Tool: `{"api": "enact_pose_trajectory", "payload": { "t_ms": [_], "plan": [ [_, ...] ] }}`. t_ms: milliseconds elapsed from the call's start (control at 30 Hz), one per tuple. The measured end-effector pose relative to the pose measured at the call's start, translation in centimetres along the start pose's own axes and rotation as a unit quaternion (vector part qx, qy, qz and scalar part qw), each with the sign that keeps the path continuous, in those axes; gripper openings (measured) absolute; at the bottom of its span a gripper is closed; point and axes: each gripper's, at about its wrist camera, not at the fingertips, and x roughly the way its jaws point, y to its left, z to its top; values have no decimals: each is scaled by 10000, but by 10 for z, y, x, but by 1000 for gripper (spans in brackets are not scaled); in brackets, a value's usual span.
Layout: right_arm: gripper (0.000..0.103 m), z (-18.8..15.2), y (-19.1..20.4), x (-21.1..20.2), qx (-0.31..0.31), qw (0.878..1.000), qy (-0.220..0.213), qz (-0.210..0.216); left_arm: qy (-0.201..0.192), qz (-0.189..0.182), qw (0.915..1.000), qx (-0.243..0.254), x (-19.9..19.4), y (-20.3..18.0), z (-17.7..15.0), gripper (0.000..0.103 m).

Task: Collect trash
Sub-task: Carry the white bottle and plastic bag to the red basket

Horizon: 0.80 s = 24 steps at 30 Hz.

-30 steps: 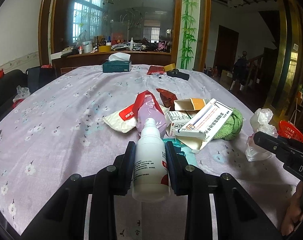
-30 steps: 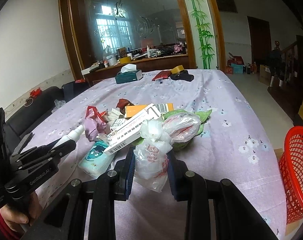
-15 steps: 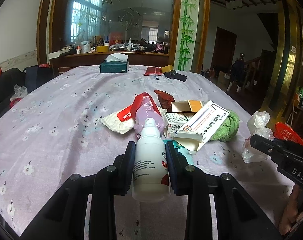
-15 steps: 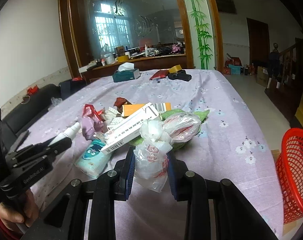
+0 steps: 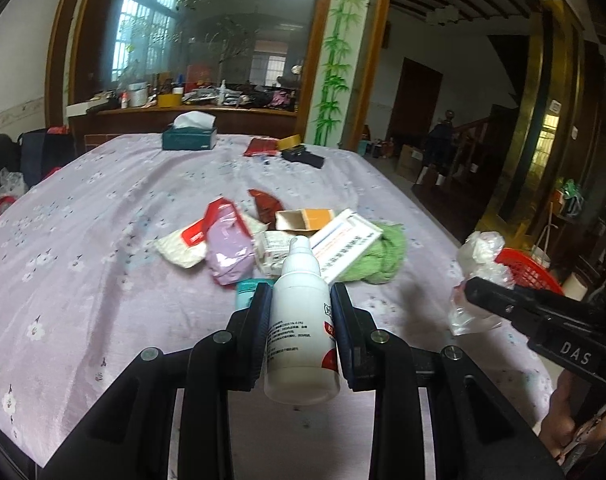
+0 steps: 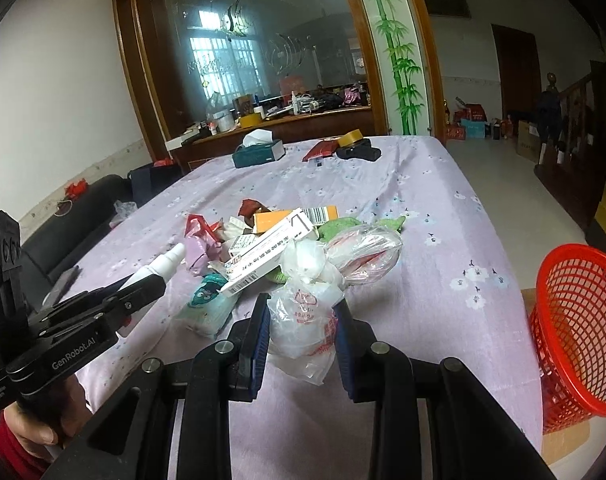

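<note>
Your left gripper (image 5: 301, 328) has its fingers clamped on the white bottle (image 5: 301, 320), label print too small to read. Your right gripper (image 6: 301, 332) is clamped on the crumpled plastic bag (image 6: 303, 316). Both loads are off the table (image 6: 443, 280). Next: likely carry both to the red basket (image 6: 579, 320) and release. The tools read "GenRobot.AI" and "DAS".

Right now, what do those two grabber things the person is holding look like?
Both are black. The left gripper has two flat fingers with dark blue ribbed pads, on angular black links with round silver bolts. The right gripper is built the same. Seen from the side, one reads "GenRobot.AI", the other "DAS" in white. A red sleeve shows at the left hand.
</note>
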Motion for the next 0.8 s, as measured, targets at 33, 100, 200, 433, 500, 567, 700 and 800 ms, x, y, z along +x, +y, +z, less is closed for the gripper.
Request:
{"api": "enact_pose_trajectory", "payload": {
  "t_ms": [33,100,200,433,500,567,700,800],
  "plan": [
    [32,0,-1,-1,20,10000,5,21,3,-14,10000,24,-1,-3,1,29],
    [32,-1,-3,-5,71,9999,-7,73,22,-60,10000,39,-2,-7,3,29],
    [32,-2,-5,-10,99,9999,-36,78,58,-98,9999,87,-2,-13,4,29],
    [32,-3,-18,-11,294,9994,39,153,153,-104,9997,187,2,-22,3,29],
    [32,-4,-20,-12,307,9994,50,142,183,-81,9995,229,4,-24,3,29],
    [32,-6,-21,-12,334,9993,76,150,222,-104,9994,250,6,-27,3,29],
    [32,-7,-26,-16,392,9991,76,128,228,-222,9990,318,8,-36,4,29],
    [32,-7,-34,-26,459,9989,10,87,236,-332,9985,362,12,-46,7,29]
  ]
}}
